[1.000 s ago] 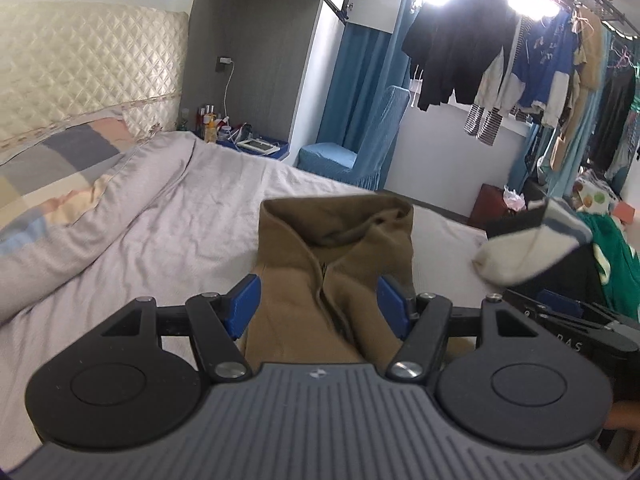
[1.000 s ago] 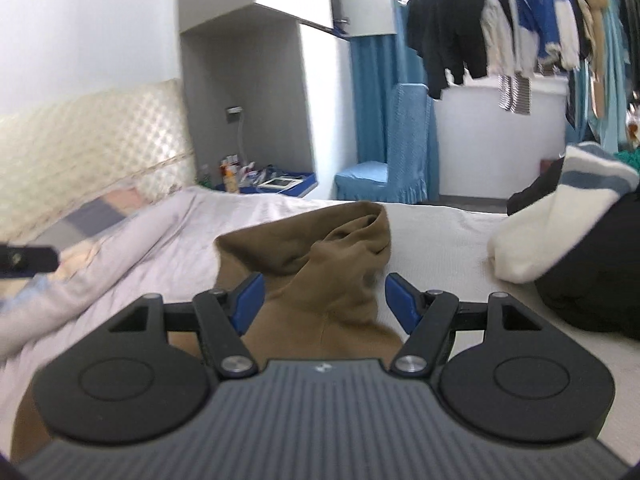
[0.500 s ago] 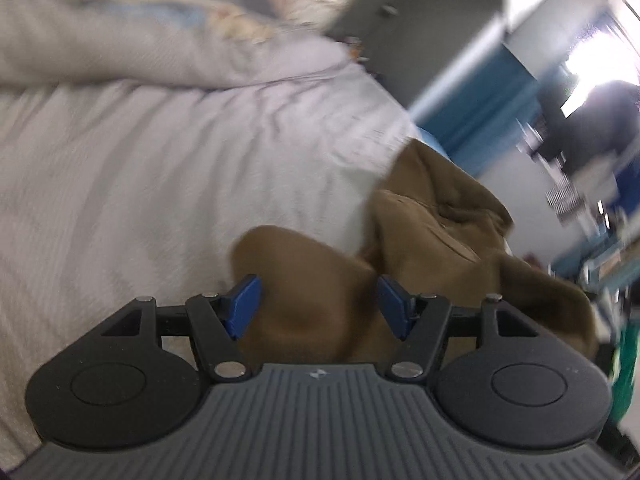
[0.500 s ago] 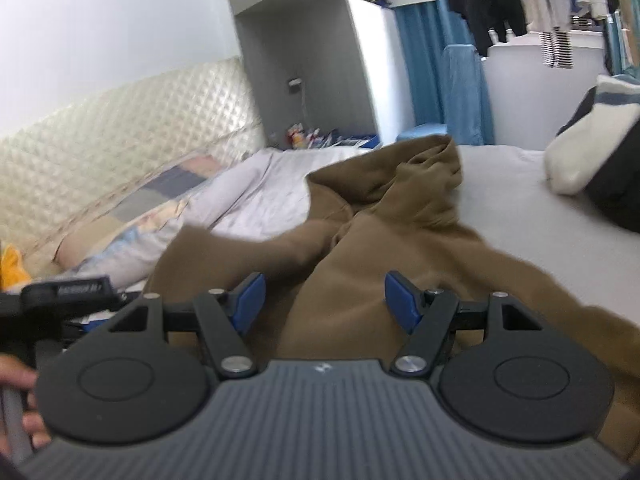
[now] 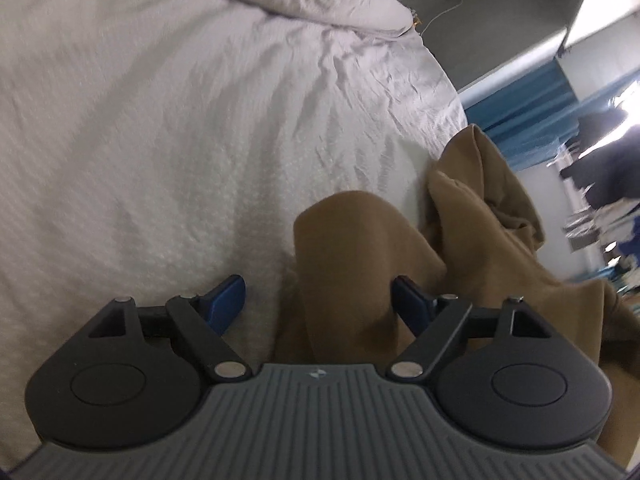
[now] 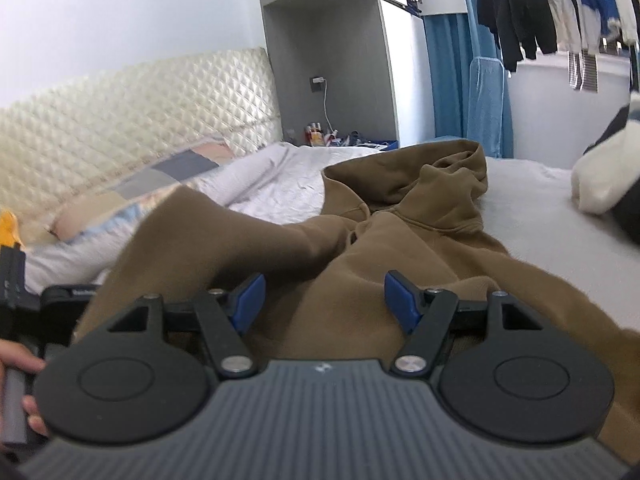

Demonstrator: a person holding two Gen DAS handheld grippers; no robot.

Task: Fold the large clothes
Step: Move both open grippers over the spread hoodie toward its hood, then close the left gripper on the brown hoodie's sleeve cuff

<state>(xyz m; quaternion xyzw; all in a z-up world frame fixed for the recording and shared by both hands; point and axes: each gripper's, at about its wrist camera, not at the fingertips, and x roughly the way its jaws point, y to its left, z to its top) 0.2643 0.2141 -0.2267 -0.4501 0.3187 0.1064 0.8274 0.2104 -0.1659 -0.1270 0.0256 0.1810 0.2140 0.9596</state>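
L tongs (image 5: 318, 304) opening over brown hoodie (image 5: 472, 240); hem cut off, blurry.

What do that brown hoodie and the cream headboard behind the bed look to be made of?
The brown hoodie looks like thick matte cotton fleece: soft rounded folds, no shine, ribbed-looking hood seam. The headboard seems padded faux leather or satin, going by its glossy cream sheen and diamond quilting; which one is hard to tell.

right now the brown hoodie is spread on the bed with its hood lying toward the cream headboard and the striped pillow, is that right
Not quite: in the right wrist view the brown hoodie is spread on the bed, but its hood lies toward the grey cabinet and blue curtain, not the headboard.
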